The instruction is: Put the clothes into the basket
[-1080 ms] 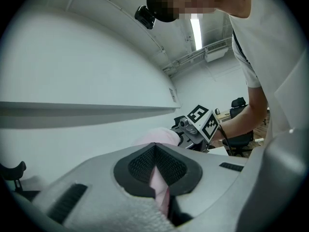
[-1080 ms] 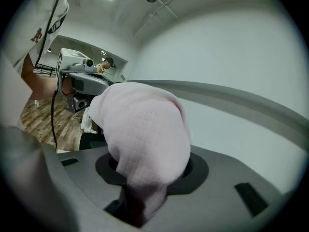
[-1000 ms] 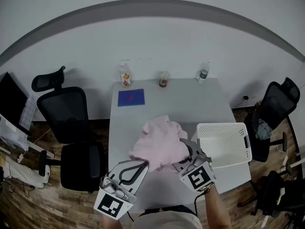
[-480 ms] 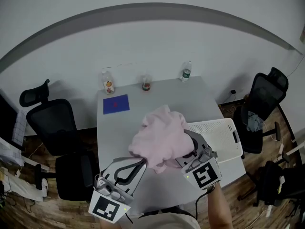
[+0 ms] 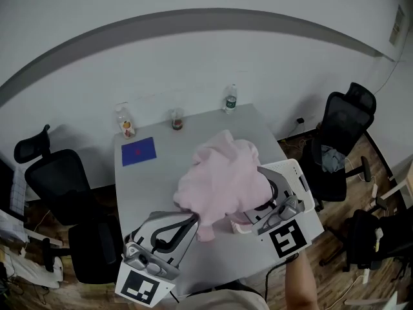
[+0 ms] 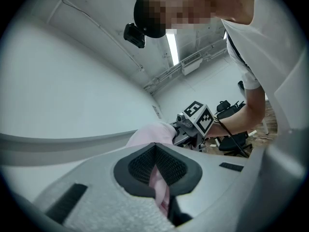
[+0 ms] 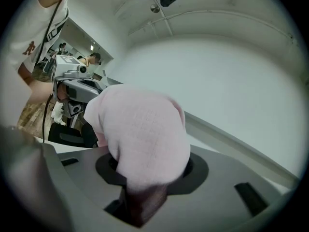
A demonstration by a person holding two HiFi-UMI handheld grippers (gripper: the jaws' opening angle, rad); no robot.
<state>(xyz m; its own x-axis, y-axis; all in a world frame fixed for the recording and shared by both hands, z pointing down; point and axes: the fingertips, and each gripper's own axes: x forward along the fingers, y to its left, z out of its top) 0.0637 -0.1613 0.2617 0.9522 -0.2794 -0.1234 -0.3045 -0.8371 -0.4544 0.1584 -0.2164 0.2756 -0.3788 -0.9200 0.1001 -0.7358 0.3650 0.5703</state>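
Observation:
A bundled pink garment (image 5: 222, 179) hangs in the air above the grey table (image 5: 148, 179), held between both grippers. My left gripper (image 5: 188, 221) is shut on its lower left edge; pink cloth (image 6: 159, 187) shows pinched between the dark pads (image 6: 140, 166). My right gripper (image 5: 261, 202) is shut on the right side, and the garment (image 7: 140, 134) bulges over its jaws. The white slatted basket (image 5: 298, 185) stands at the table's right edge, mostly hidden behind the garment and the right gripper.
A blue cloth (image 5: 139, 151) lies at the table's back left. Two bottles (image 5: 126, 123) (image 5: 230, 99) and a cup (image 5: 176, 119) stand along the far edge. Black office chairs stand to the left (image 5: 58, 173) and right (image 5: 335, 134) of the table.
Both grippers have lifted the pink garment off the table and carried it right, over the basket's near side. The head view has swung, shifting the table left.

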